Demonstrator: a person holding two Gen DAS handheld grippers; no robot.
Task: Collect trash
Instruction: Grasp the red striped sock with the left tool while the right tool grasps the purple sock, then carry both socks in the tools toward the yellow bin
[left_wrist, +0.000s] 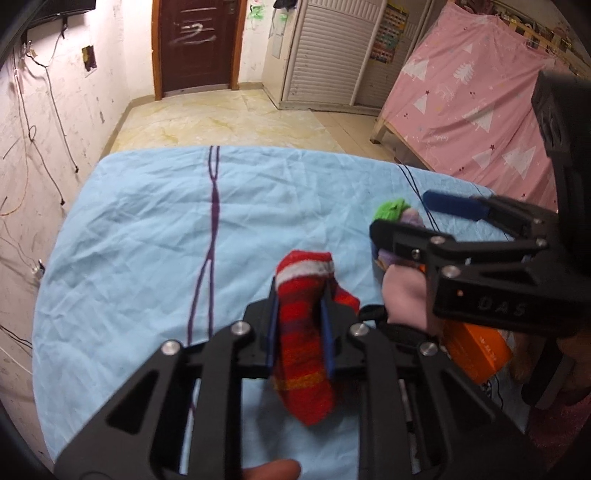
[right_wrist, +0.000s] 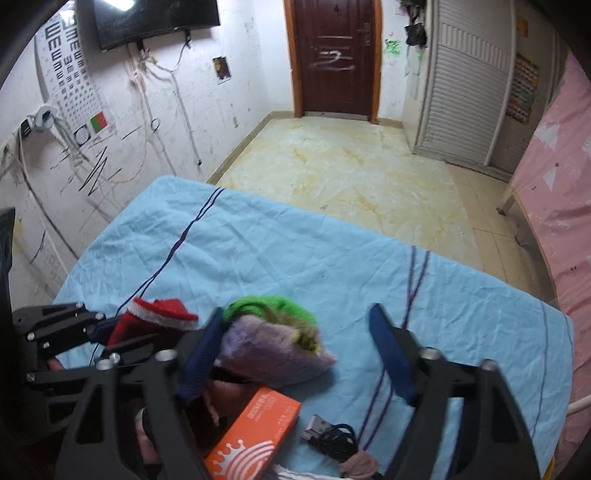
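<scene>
Our right claw over the blue-sheeted worktop

We see our right claw (right_wrist: 295, 354) with its jaws apart around a purple-and-green sock (right_wrist: 273, 350), an orange box (right_wrist: 255, 439) and black cable (right_wrist: 332, 439) lying nearer on the blue sheet (right_wrist: 295, 258); at left, our left claw (right_wrist: 107, 334) pinches a red sock (right_wrist: 155, 317).
</scene>
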